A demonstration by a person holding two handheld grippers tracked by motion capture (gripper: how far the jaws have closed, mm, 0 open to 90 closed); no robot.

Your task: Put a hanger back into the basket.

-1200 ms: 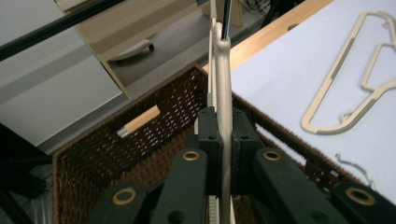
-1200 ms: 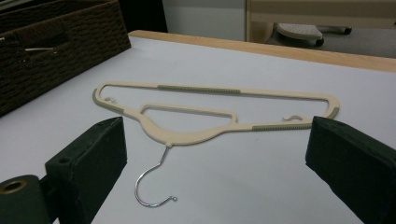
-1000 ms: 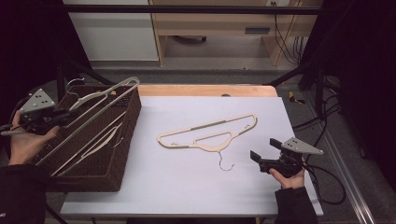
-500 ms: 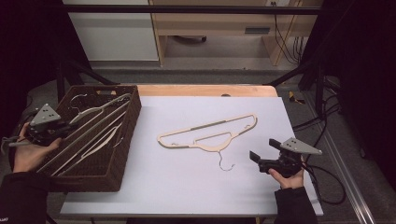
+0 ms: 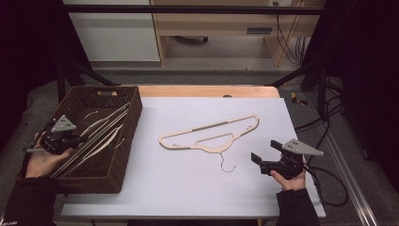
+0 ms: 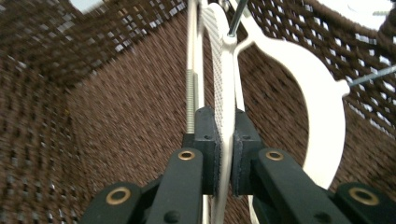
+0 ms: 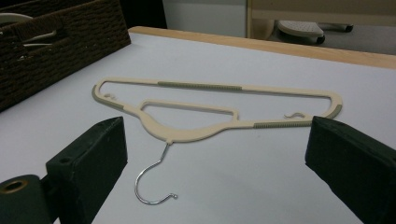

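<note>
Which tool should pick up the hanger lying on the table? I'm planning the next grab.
Right: the right tool is open and faces the hanger; the left tool is shut on a basket hanger.

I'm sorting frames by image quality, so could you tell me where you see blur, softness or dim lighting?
Left gripper view: the basket weave is smeared by motion blur, while the clamped hanger stays fairly sharp. Right gripper view: the table hanger is crisp, the near jaws soft. High view: surroundings fall into darkness beyond the lit table.
</note>
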